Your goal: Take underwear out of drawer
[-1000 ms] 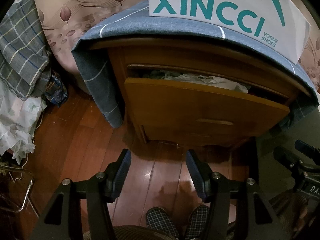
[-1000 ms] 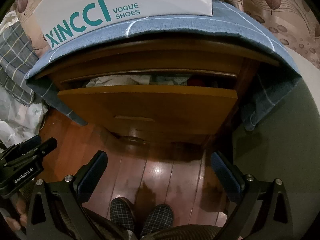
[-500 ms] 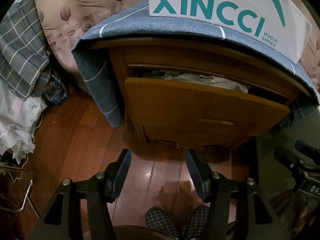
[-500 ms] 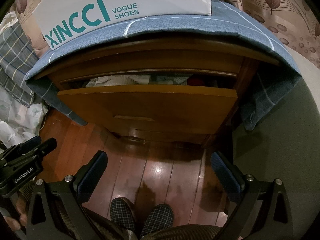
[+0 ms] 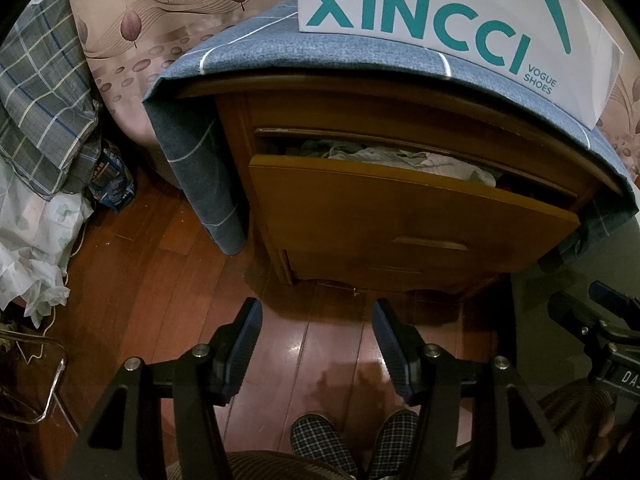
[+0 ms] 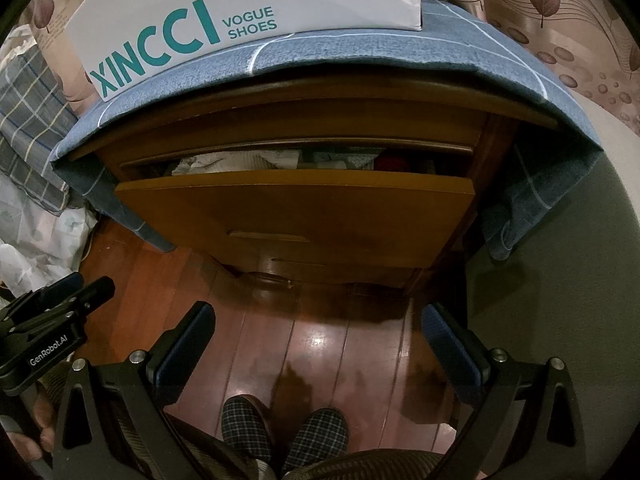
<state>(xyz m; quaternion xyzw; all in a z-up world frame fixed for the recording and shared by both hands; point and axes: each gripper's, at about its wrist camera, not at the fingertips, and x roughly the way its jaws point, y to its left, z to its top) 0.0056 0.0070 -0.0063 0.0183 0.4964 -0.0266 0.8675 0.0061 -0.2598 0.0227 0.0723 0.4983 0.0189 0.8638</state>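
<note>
The top drawer (image 5: pixel 400 216) of a wooden nightstand stands partly pulled out; it also shows in the right wrist view (image 6: pixel 296 208). Pale crumpled underwear (image 5: pixel 400 158) lies inside along the gap, seen too in the right wrist view (image 6: pixel 240 162), with something red (image 6: pixel 390 162) at the right end. My left gripper (image 5: pixel 316 316) is open and empty, held low over the floor in front of the nightstand. My right gripper (image 6: pixel 316 320) is open wider and empty, also well short of the drawer. Each gripper appears at the other view's edge.
A white XINCCI shoe box (image 5: pixel 440 12) sits on a blue cloth (image 5: pixel 192 152) draped over the nightstand. Plaid bedding (image 5: pixel 40 104) and white bags (image 5: pixel 28 240) pile up at the left. Slippered feet (image 6: pixel 280 436) stand on the wooden floor below. A green surface (image 6: pixel 560 280) lies to the right.
</note>
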